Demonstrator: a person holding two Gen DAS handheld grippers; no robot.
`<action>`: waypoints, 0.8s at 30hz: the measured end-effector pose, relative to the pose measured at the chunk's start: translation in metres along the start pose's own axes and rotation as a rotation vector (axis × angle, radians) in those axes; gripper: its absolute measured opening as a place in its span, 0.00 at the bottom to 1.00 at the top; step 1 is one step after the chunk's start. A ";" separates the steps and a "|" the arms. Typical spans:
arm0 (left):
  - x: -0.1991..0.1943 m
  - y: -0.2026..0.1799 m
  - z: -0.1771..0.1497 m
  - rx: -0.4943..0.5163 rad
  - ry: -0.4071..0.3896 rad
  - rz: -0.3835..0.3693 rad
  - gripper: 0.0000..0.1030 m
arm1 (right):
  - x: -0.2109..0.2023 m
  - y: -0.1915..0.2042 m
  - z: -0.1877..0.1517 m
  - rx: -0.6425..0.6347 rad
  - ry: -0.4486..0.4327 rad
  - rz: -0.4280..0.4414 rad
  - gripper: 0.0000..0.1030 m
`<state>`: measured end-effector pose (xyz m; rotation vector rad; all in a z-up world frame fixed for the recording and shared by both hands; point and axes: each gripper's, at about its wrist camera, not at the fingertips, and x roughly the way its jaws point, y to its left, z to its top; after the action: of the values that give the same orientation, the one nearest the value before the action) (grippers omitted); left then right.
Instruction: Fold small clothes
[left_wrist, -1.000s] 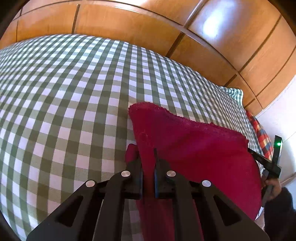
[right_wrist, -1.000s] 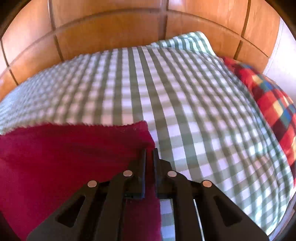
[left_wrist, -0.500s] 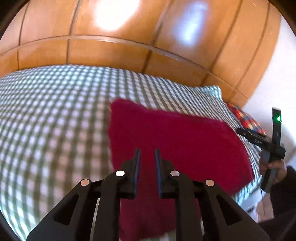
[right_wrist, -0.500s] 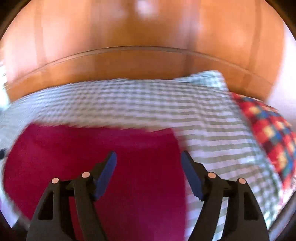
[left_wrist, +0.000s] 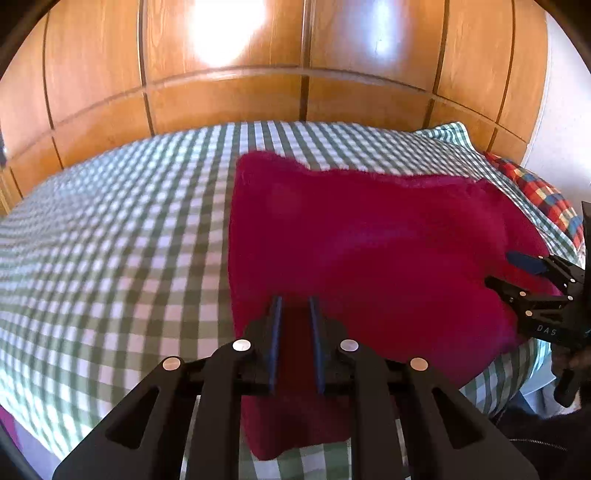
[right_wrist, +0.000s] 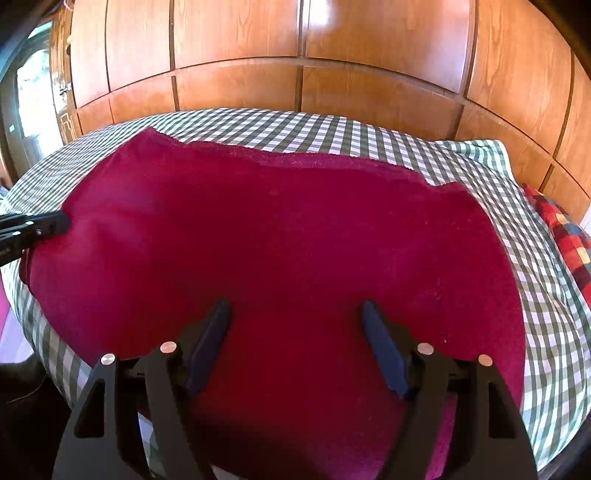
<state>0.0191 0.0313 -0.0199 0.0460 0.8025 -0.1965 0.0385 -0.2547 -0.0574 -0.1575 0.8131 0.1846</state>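
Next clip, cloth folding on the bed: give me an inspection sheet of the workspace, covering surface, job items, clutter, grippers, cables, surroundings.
Surface: green-and-white checked bedspread, lightly wrinkled.
Job's things: red cloth spread on the bedspread, near edge hanging over the bed's edge.
Clutter: multicoloured plaid fabric at the bed's right end.
Grippers: left gripper has a narrow gap, nothing pinched; right gripper wide open above the cloth.
Cables: nothing seen.
Surroundings: glossy wooden panelled wall behind the bed.

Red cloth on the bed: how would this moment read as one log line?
red cloth: spread flat on checked bedspread | left gripper: narrow gap, nothing gripped | right gripper: wide open above cloth
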 end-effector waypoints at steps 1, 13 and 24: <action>-0.003 0.000 0.001 -0.001 -0.006 0.011 0.13 | -0.002 -0.003 0.003 0.027 0.011 0.011 0.72; -0.017 0.014 0.010 -0.031 -0.059 0.060 0.49 | -0.057 -0.074 0.016 0.249 -0.032 -0.083 0.78; -0.006 0.023 0.013 -0.064 -0.021 0.068 0.49 | -0.037 -0.109 -0.013 0.405 0.068 -0.115 0.70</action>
<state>0.0290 0.0536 -0.0073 0.0109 0.7845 -0.1064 0.0290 -0.3672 -0.0311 0.1720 0.8903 -0.0955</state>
